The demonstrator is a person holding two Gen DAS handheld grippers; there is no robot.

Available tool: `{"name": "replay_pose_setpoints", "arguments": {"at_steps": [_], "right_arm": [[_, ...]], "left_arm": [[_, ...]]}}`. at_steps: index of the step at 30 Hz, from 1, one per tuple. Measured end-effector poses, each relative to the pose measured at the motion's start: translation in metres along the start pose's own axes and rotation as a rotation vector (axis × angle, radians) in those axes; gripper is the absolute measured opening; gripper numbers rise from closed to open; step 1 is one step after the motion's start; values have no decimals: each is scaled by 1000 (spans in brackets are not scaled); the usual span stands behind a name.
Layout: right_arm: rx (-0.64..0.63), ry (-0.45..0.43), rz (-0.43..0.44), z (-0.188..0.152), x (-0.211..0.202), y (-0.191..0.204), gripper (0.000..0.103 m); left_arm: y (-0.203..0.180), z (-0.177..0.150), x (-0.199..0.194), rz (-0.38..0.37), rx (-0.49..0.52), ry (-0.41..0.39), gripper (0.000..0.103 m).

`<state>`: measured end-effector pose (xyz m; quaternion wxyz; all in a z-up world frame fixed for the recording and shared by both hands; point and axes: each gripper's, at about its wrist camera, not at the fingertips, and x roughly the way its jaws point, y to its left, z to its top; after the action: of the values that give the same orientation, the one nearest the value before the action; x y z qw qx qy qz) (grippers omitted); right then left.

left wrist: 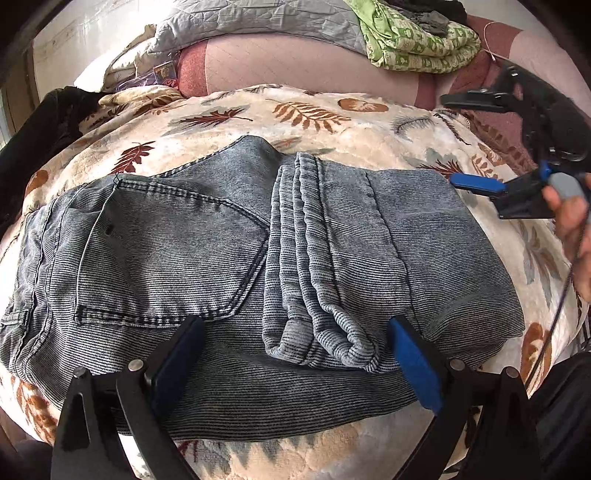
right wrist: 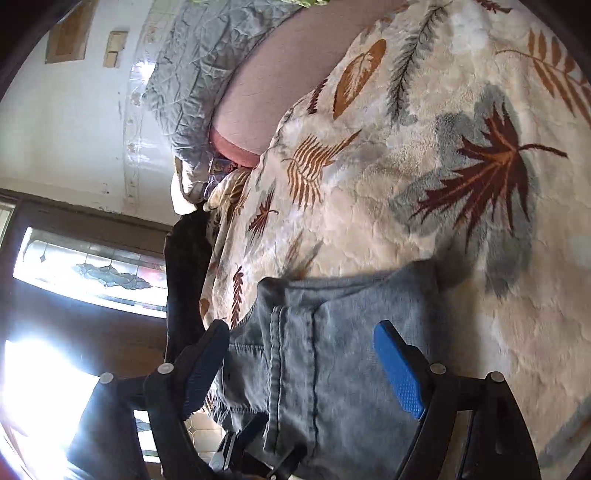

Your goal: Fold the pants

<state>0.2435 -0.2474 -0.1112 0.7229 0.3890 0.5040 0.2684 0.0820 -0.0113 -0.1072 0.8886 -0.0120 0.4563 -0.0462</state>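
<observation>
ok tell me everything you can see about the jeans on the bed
The faded blue-grey denim jeans lie folded into a compact rectangle on the cream fleece blanket with leaf prints. A stitched back pocket faces up on one side; the legs are folded over, their ribbed hems stacked across the middle. The fabric lies mostly flat, with slight wrinkles. The left tongs stand open over the near edge, not gripping. The right tongs are open too, at the far corner.

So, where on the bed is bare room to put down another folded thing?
Free blanket lies beyond the jeans, between their far edge and the pink cover, on the leaf-print blanket. A narrower strip shows at the near edge, below the open left gripper. The far side is crowded: gray quilt, green bedding.
</observation>
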Motion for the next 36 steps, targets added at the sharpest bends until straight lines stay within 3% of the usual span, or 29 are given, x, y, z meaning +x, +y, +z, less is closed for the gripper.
{"name": "replay_pose_setpoints", "arguments": {"at_steps": [2,6,12,14,17,20,22,24,27,30,33,35,36], "right_arm": [[47,25,-75,10,21,-22,83],[43,-14,-42,-1,7,-15,82],[-1,-24,4,-64,-37,7,83],[7,10,27,-90,-37,4,83],[7,55,-56,-112,-24,-16,82],[36,14,0,-114,-33,-16,82],[-16,-13,61,-117,-44,1,82],[-72,-17,63,-123,-49,10,83],[1,48,13,-132,-32,-19,88],[37,7,97,-133,-43,-26,87],[-21,-46,166,-134,-58,-14,88],[-22,-25,189,-135,-55,-15,88],[0,3,160,-135,-48,-20,88]], "left_arm": [[-1,-2,0,-1,15,-17,100],[1,-4,-1,-20,24,-36,100],[3,-5,0,-31,29,-47,100],[3,-5,0,-31,29,-50,100],[2,-6,-1,-29,28,-54,101],[3,-5,-1,-30,24,-54,101],[4,-4,-5,-32,4,-45,101],[5,-2,-9,-31,-15,-45,101],[2,1,-15,-25,-24,-46,101],[-1,1,-3,-9,-11,38,101],[1,5,-20,3,-29,-4,101],[1,6,-29,11,-35,-36,101],[-1,6,-27,19,-33,-28,101]]}}
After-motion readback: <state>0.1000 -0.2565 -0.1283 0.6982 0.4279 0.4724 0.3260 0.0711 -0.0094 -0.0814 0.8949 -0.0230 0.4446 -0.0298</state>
